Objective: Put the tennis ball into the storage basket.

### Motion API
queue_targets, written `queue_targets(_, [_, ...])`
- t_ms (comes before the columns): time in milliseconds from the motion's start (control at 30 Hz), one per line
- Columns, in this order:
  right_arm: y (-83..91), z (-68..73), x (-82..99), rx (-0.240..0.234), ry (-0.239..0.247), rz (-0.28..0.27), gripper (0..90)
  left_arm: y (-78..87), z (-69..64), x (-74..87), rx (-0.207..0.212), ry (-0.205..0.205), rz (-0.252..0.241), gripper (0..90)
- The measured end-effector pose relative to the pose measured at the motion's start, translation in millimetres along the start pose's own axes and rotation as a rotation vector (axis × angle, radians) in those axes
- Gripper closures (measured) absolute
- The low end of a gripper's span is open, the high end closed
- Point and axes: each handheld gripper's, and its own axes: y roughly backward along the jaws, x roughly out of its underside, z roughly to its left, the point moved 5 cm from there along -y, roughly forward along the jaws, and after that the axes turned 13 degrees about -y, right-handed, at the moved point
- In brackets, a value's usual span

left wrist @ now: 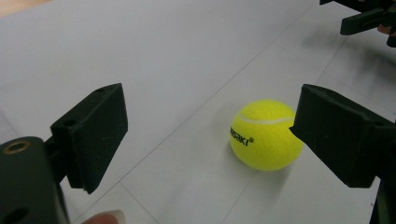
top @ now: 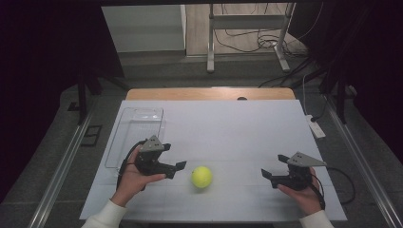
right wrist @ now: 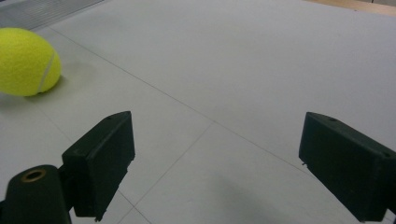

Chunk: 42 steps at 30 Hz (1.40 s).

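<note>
Dark curtains and a grey floor with tangled cables and a metal frame are seen behind a wooden table (top: pixel 142 93), most of which is covered by a smooth white sheet (top: pixel 228 128) marked with thin straight lines. On the sheet's left part, near the far side, a clear plastic tray (top: pixel 137 133) of rectangular shape with rounded corners is placed.

A fuzzy yellow tennis ball (top: pixel 201 176) with a white seam and black lettering is set on the sheet near the person's edge, between the two tools. It is found just to the right of the left gripper (top: pixel 177 167), close to the jaw tips but not touched by them. In the left gripper view the ball (left wrist: pixel 265 134) is seen ahead of the two blocky black jaws, close to the right-hand one, and the jaws are spread wide.

The right gripper (top: pixel 267 176) is held in the person's right hand (top: pixel 304 194), well apart from the ball, its matte black jaws likewise spread wide over bare sheet. A grey three-cornered plate is carried on top of each tool. The left hand (top: pixel 132 179) emerges from a pale sleeve (top: pixel 105 216).
</note>
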Motion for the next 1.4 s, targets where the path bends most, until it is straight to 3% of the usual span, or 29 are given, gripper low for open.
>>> queue_targets(833, [-0.5, -0.4, 0.2, 0.002, 0.003, 0.001, 11.1, -28.9, -15.7, -14.6, 0.086, -0.074, 0.072, 10.2])
queue_targets(1100, [-0.4, -0.4, 0.2, 0.002, 0.002, 0.002, 11.1, -36.9, -25.3, -16.7, 0.136, -0.108, 0.113, 7.6])
queue_targets(1400, [-0.7, -0.4, 0.5, 0.003, 0.005, 0.004, 11.2, -44.8, -29.6, -16.5, 0.149, -0.127, 0.142, 6.8])
